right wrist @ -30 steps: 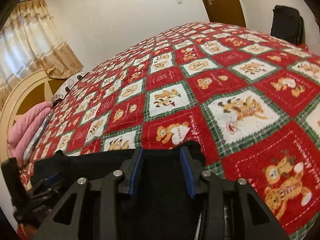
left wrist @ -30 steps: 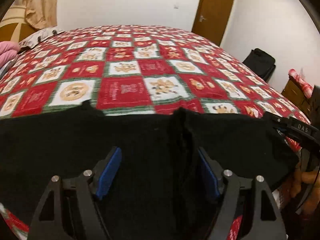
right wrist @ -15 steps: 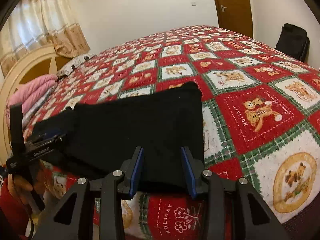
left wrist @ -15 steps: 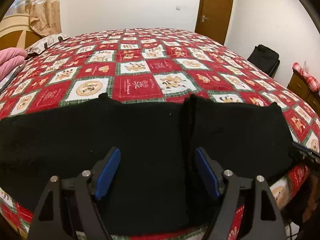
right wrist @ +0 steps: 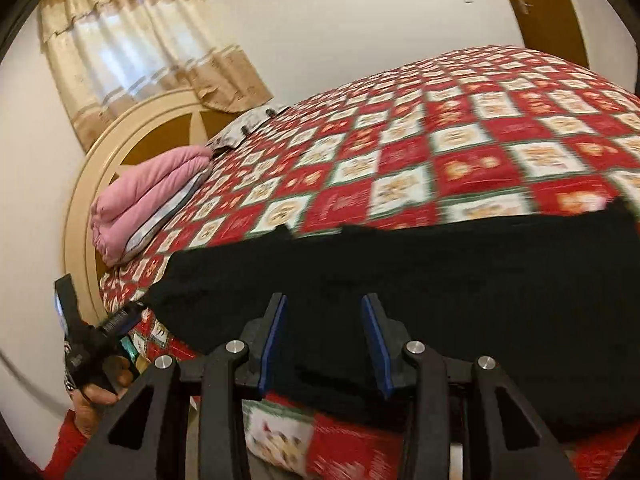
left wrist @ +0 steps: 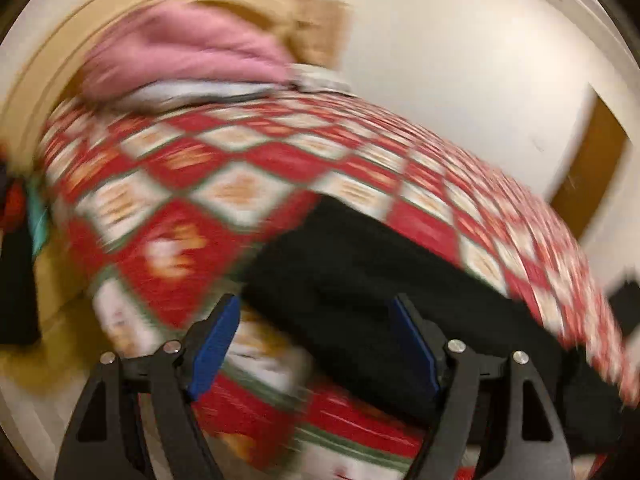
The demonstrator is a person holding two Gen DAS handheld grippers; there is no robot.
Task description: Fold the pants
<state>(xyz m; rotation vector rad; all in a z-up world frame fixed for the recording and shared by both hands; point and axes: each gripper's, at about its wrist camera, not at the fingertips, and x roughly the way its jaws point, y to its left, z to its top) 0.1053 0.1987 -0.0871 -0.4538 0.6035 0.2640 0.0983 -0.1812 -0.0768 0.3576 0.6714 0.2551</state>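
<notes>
We see black pants point(right wrist: 420, 276) lying folded on the checkered quilt point(right wrist: 460, 152); left gripper point(left wrist: 316, 344) and right gripper point(right wrist: 324, 340) hover at six o'clock, jaws apart, gripping nothing.

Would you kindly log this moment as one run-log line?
stage: between folds | black pants: flat at bed edge | left hand-held gripper: open, empty | right hand-held gripper: open, empty | left view: blurred

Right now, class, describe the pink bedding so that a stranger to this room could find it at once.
Start at the bed with its red checked quilt and go to the round cream headboard. Against it lies the pink bedding, folded in a thick bundle. It is the only plain pink thing there; the pants at the near edge are black.
</notes>
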